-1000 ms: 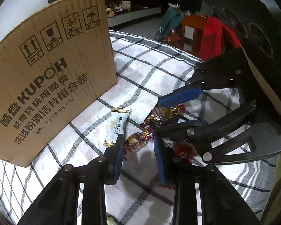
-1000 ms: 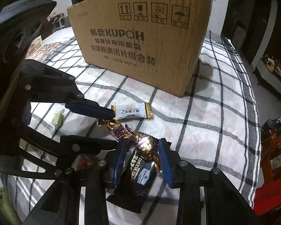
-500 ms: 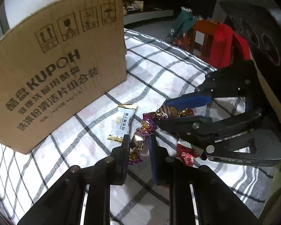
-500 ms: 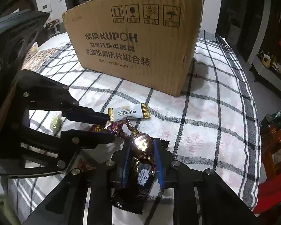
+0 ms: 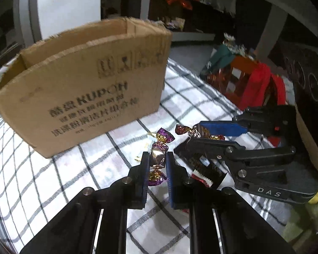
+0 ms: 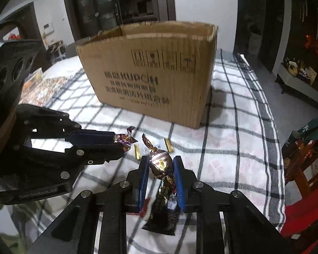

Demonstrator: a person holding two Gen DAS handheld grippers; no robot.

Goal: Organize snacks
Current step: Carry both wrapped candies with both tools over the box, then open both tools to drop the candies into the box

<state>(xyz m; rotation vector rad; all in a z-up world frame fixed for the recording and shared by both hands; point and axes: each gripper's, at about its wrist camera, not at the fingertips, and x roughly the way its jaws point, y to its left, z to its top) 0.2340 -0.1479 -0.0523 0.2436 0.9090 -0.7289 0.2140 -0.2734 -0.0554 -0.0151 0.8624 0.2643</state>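
My left gripper [image 5: 156,158] is shut on a purple foil candy [image 5: 158,155] and holds it above the checked cloth. It also shows in the right wrist view [image 6: 122,142]. My right gripper [image 6: 160,165] is shut on a brown and gold foil candy [image 6: 161,164], also lifted; it shows in the left wrist view [image 5: 193,136]. An open cardboard box [image 5: 80,97] [image 6: 154,80] stands beyond both grippers. A dark snack packet [image 6: 163,209] and a small white bar with gold ends [image 6: 152,146] lie on the cloth under the grippers.
The table has a white cloth with dark checks [image 6: 233,131]. A red-wrapped candy [image 5: 201,180] lies by the dark packet. Flat printed packets [image 6: 42,84] lie at the far left. A red chair with cloth [image 5: 254,84] stands past the table edge.
Both grippers have closed on their candies and risen from the cloth. The box's open top now shows in both views.
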